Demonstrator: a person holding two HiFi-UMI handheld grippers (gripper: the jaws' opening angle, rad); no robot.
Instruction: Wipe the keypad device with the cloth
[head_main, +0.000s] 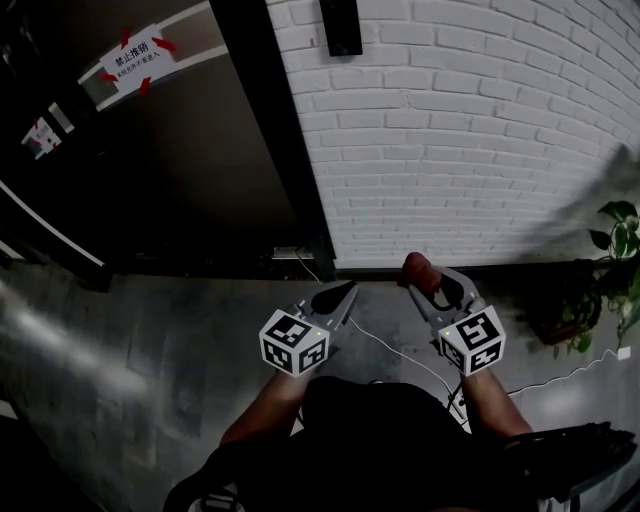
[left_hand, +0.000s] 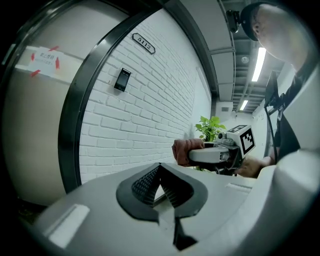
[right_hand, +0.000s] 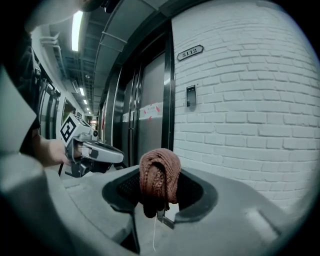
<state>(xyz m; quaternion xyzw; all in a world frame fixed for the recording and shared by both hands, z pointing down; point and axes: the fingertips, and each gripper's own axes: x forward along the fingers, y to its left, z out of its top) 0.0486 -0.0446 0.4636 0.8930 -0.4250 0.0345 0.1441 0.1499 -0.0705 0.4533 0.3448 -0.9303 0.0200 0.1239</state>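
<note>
Right gripper view: one cloth (right_hand: 160, 170) is seen pinched between the two black, ribbed pads of the right gripper (right_hand: 160, 189). The cloth is reddish-brown and coarsely knitted, bunched into a rounded lump that bulges above the jaws, and a thin loose thread hangs below it. One keypad device (right_hand: 191, 96), a small, dark, upright rectangle, is mounted on a wall of white-painted brick (right_hand: 250, 100) with pale mortar lines. It is set well above and apart from the cloth, and nothing touches it. Above it a single dark number plate (right_hand: 190, 52) with angled ends is fixed. To the left of the wall stands a dark, smooth door frame (right_hand: 169, 90), and on the panel beside it one white notice (right_hand: 151, 110) with red marks is stuck.

In the left gripper view, the two ribbed pads of the left gripper (left_hand: 160, 169) are shown pressed together at their tips, and nothing is held between them. Smooth grey moulded plastic surrounds the jaws.

In the head view both grippers are held side by side, low before the wall, each gripped by one hand. Two cubes with black-and-white square markers are counted, one on each gripper. The floor (head_main: 150, 340) is dull, mottled grey, and one thin white cable (head_main: 395, 350) lies across it. One leafy green plant (head_main: 618, 250) stands at the right edge.
</note>
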